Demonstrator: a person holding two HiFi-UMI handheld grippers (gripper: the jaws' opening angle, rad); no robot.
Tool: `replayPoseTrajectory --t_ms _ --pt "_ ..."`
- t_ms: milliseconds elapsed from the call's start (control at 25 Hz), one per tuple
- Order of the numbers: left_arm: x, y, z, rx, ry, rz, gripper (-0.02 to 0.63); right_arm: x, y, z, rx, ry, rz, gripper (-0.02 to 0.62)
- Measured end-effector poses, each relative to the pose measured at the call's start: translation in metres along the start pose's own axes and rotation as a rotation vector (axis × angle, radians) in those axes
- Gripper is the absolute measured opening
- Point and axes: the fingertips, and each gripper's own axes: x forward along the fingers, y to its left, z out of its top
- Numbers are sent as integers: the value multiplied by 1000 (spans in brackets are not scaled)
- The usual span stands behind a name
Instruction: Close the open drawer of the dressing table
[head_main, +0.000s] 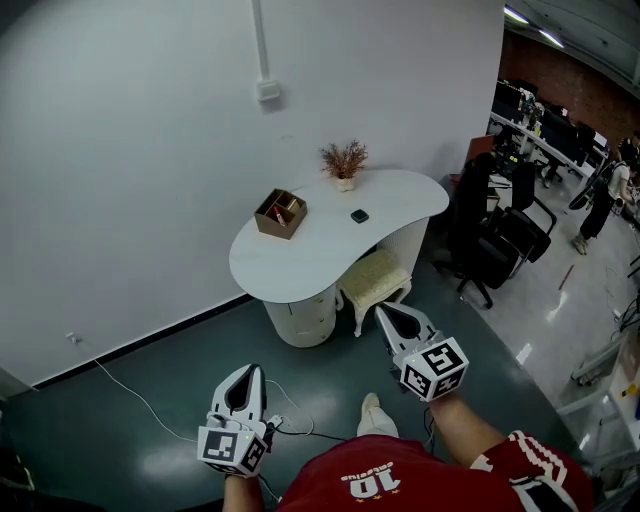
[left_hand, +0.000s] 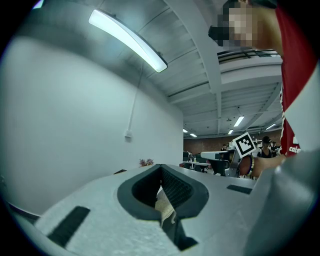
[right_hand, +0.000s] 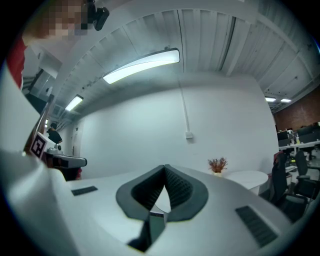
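The white dressing table (head_main: 395, 200) stands against the wall, well ahead of me. Its round drawer pedestal (head_main: 305, 318) sits under the left end; from here I cannot make out how far any drawer stands out. My left gripper (head_main: 249, 369) hangs low at the left, jaws together with nothing in them. My right gripper (head_main: 381, 310) is higher and nearer the table, also shut and empty, short of the stool. In the left gripper view the left gripper (left_hand: 160, 167) points level at the wall. The right gripper (right_hand: 165, 167) faces the tabletop (right_hand: 247, 176).
On the table are a wooden box (head_main: 280, 213), a small dark object (head_main: 359, 216) and a pot of dried plants (head_main: 344, 163). A cushioned stool (head_main: 375, 280) is tucked under it. Black office chairs (head_main: 497, 240) stand at the right. A cable (head_main: 150, 405) runs across the floor.
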Motion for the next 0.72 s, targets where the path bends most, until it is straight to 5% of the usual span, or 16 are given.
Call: replayPoseTrajectory --t_ms 720 --pt "-2 5 -16 -22 -4 11 2 4 9 -11 -38 35 15 -11"
